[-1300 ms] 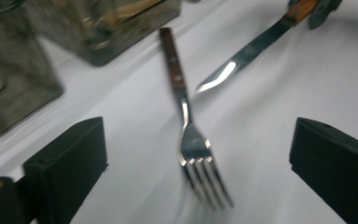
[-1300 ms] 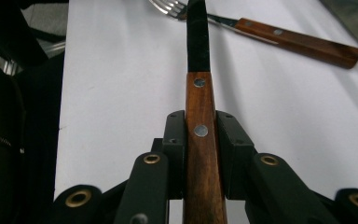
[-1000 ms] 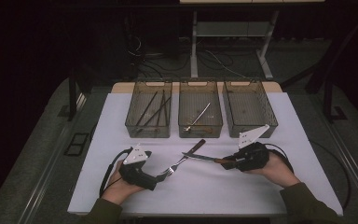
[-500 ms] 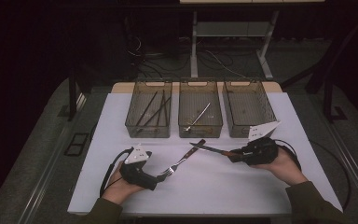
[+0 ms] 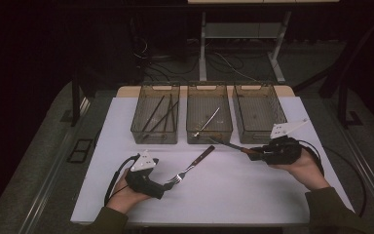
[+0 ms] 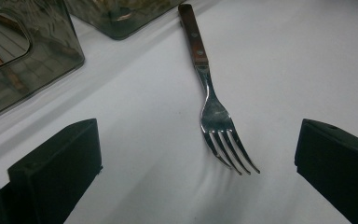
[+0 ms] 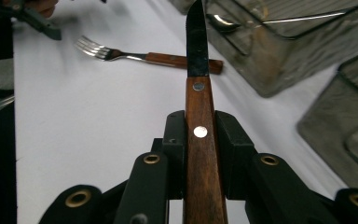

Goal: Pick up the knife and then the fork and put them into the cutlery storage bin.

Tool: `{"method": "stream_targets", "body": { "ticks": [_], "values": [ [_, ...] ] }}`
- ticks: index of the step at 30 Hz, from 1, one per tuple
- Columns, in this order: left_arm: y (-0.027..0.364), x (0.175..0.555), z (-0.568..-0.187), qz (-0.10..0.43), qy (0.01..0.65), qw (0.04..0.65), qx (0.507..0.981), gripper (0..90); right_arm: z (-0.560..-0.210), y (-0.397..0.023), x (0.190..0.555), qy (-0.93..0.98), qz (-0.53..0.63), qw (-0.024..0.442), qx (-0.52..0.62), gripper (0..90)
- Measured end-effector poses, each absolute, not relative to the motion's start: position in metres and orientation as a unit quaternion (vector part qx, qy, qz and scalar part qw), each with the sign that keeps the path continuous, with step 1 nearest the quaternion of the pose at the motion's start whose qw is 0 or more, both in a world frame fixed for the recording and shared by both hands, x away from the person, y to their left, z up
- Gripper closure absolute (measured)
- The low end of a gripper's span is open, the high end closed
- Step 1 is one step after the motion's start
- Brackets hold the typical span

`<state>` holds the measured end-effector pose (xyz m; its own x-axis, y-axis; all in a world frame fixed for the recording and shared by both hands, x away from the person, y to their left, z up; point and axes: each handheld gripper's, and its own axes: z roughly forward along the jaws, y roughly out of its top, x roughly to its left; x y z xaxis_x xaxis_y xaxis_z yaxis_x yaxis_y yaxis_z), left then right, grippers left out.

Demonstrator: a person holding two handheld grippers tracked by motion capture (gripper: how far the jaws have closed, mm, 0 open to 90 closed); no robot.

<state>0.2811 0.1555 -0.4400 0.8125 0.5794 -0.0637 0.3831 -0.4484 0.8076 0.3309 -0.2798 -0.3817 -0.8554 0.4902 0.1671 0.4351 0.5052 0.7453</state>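
Three smoked-plastic bins in a row at the far edge of the white table cover [image 5: 224, 195]: left bin [image 5: 137, 127] with several dark sticks, chopsticks probably; middle bin [image 5: 226, 127] with one metal utensil, kind unclear; right bin [image 5: 278, 117], contents too small to tell. One fork [image 5: 191, 168] lies flat on the cover near the middle, wooden handle pointing far-right, tines toward the left gripper [image 5: 168, 184]. That gripper rests low on the cover, jaws wide apart, holding nothing; in the left gripper view the fork tines [image 6: 230, 151] sit between the jaws, not touched. One knife [image 5: 233, 145], wooden handle clamped in the right gripper [image 5: 249, 153], is lifted, blade pointing far-left at the middle bin's near wall. The right hand [image 5: 302, 163] cradles its gripper from below.
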Motion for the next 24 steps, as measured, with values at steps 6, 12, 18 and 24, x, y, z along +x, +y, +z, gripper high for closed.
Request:
{"method": "stream_targets", "body": {
  "ticks": [6,12,18,24],
  "values": [
    [0.156,0.281,-0.440,0.111,0.287,0.440,0.844,0.0,-0.378,-0.289,0.336,0.859,0.422,0.047,0.285,74.5],
    [0.157,0.282,-0.441,0.110,0.288,0.442,0.842,0.0,-0.373,-0.297,0.340,0.852,0.423,0.064,0.301,74.5],
    [0.157,0.282,-0.441,0.109,0.291,0.441,0.842,0.0,-0.366,-0.307,0.346,0.842,0.424,0.080,0.323,74.5],
    [0.157,0.282,-0.442,0.109,0.291,0.440,0.843,0.0,-0.360,-0.314,0.353,0.830,0.428,0.095,0.345,74.5]
  ]
}}
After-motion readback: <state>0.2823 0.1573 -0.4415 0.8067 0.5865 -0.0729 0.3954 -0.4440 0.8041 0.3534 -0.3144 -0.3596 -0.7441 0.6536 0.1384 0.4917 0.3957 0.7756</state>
